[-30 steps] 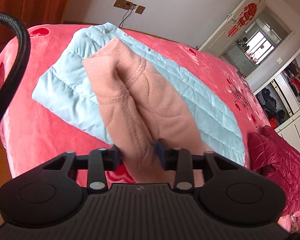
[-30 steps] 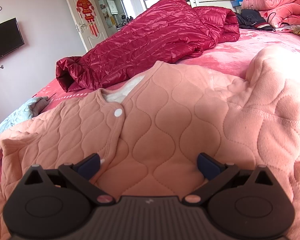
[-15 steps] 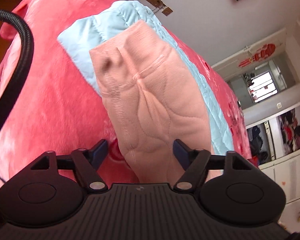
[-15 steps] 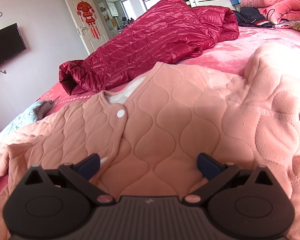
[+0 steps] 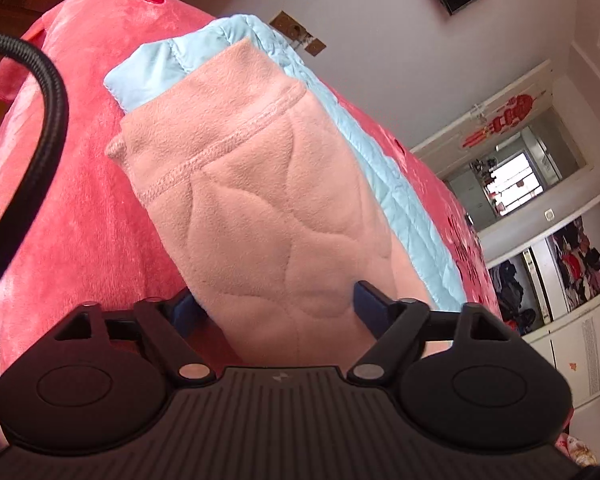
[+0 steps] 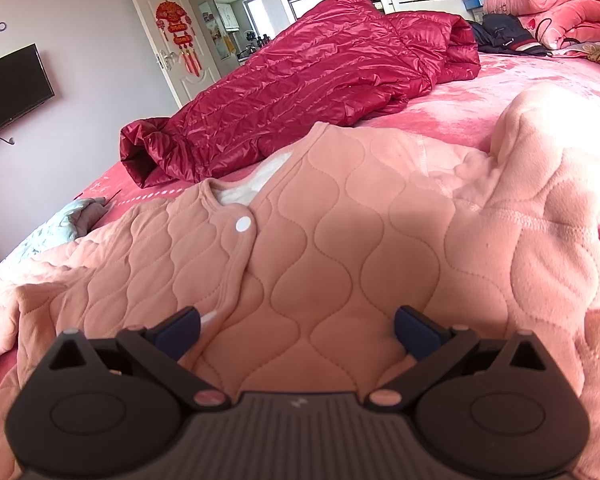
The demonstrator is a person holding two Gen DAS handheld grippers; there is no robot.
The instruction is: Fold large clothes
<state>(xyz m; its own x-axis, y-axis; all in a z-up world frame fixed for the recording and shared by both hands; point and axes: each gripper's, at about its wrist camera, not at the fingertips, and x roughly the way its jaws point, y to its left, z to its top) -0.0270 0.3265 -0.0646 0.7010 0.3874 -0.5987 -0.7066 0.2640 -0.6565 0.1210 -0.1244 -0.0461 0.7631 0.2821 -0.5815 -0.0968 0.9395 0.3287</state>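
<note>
Centrally, a pink quilted jacket [image 6: 340, 248] is laid front-up on a pink bedspread [image 6: 500, 92], its collar pointed toward twelve o'clock in the right wrist view. One sleeve [image 5: 260, 208] is seen in the left wrist view, laid over a light blue jacket [image 5: 400, 196]. That sleeve is straddled by the left gripper [image 5: 276, 308], whose jaws are closing yet are not seen pressing it. The jacket's front is straddled by the right gripper [image 6: 298, 330], spread wide and clamped on nothing. A dark red coat [image 6: 300, 92] is spread at twelve o'clock, a television [image 6: 12, 92] is mounted at ten.
</note>
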